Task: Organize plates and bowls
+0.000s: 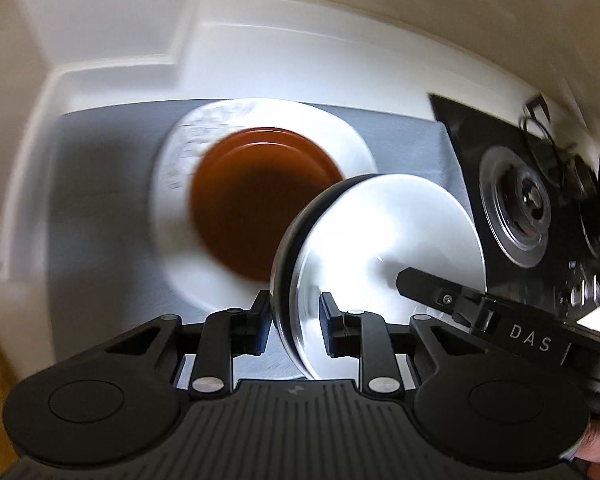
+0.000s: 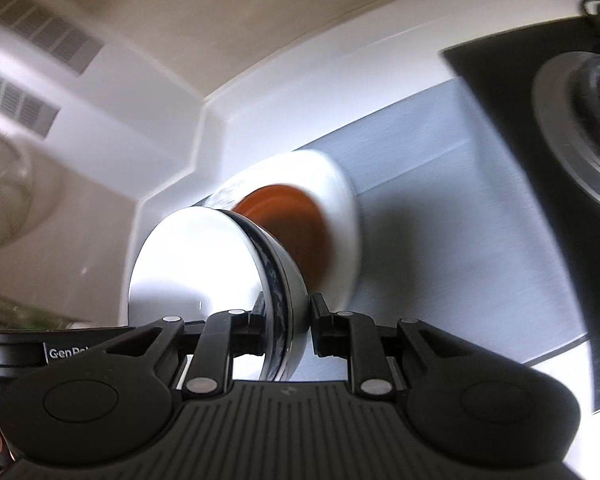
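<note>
Both the left gripper (image 1: 294, 322) and the right gripper (image 2: 286, 322) have their fingers clamped on the rim of one white bowl (image 1: 384, 248), held above the desk (image 1: 100, 184), near the brown bowl (image 1: 260, 204) on a white plate (image 1: 172, 216).

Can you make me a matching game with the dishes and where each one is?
Things:
1. bowl
2. brown dish
3. white plate
4. burner

Places:
A. on the grey mat, under the brown dish
B. held by both tools
C. on the black stove
D. on top of the white plate

Pairs: 1-B, 2-D, 3-A, 4-C
</note>
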Available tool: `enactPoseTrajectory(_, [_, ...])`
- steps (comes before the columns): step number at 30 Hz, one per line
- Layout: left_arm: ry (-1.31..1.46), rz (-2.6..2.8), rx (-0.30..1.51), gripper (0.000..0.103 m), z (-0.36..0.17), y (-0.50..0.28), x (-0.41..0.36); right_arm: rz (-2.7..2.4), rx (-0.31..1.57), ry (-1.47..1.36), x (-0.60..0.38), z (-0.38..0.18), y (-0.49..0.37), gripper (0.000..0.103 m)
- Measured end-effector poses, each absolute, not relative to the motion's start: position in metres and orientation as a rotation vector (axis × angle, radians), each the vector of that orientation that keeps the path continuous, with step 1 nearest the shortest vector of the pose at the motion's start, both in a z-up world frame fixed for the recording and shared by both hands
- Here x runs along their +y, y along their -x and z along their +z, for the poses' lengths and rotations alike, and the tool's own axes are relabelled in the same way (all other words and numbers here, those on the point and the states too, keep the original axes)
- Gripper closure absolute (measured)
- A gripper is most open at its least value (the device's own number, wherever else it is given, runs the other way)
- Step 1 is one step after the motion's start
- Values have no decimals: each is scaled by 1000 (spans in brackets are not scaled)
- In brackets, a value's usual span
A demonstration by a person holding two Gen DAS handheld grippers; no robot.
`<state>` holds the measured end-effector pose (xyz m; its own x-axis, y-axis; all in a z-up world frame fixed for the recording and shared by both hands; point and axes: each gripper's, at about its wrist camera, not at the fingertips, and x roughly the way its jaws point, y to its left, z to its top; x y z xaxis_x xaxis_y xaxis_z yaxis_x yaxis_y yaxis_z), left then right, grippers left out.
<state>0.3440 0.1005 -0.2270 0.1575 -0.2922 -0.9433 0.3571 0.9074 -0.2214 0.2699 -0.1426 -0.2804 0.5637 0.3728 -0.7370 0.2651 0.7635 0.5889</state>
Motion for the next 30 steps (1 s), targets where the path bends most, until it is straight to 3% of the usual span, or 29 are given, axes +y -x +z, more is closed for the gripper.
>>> enactPoseTrajectory(12, [86,-324,1322,76,-194,-306,222,331,1048,-578,-40,-240,-280,79])
enactPoseTrajectory(30, [262,-143,1507,76,-263,-274,307,499,1290,-411,51,-295,-270,79])
